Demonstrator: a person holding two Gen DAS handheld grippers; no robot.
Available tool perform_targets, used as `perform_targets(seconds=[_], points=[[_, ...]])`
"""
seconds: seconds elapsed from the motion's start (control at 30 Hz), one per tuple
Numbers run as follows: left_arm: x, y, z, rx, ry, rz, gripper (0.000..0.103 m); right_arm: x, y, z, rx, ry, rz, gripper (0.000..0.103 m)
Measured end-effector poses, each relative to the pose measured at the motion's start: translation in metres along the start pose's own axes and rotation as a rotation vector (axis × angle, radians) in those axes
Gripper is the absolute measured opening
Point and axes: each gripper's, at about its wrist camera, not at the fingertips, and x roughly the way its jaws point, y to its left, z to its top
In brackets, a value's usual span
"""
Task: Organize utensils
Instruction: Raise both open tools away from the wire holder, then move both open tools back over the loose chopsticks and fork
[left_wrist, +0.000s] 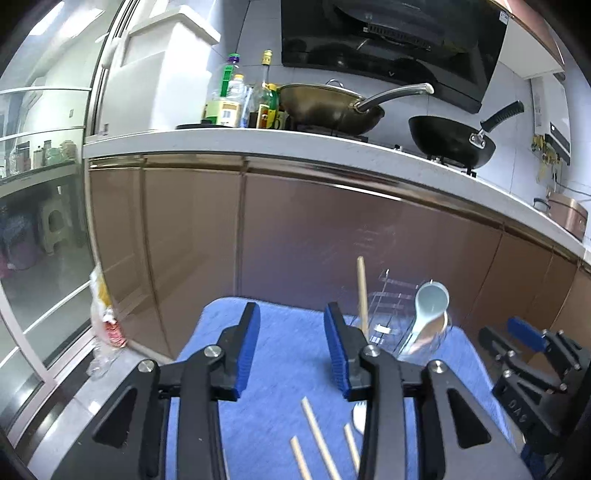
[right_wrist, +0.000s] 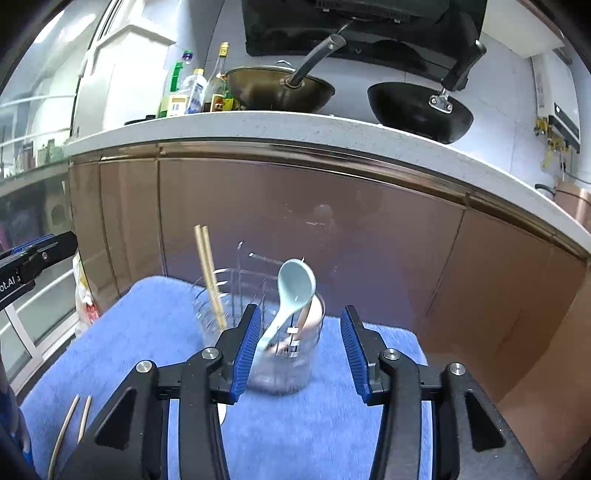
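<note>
Blue cloth (right_wrist: 155, 332) carries one holder (right_wrist: 284, 362): two chopsticks (right_wrist: 208, 273) and one spoon (right_wrist: 295, 284) inside. Three chopsticks (left_wrist: 317, 435) lie at six o'clock. Left gripper (left_wrist: 291, 350) and right gripper (right_wrist: 299, 350) both spread, holding nothing.

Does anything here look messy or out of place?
Yes: loose chopsticks lie scattered on the blue mat, while two others and a spoon already stand in the holder.

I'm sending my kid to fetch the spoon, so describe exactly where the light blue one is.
Find the blue towel spread in front of the brown cabinets. On it stands a wire utensil holder with clear cups; the light blue spoon leans in the right cup, bowl up. The left cup holds only wooden chopsticks.
</note>
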Motion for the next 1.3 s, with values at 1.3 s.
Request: perform_targets(seconds=[1.3], points=[[-0.033, 0.1, -0.038, -0.043, 0.186, 0.041, 0.035, -0.018, 0.019, -0.046, 0.123, 0.095, 0.156, 0.045]])
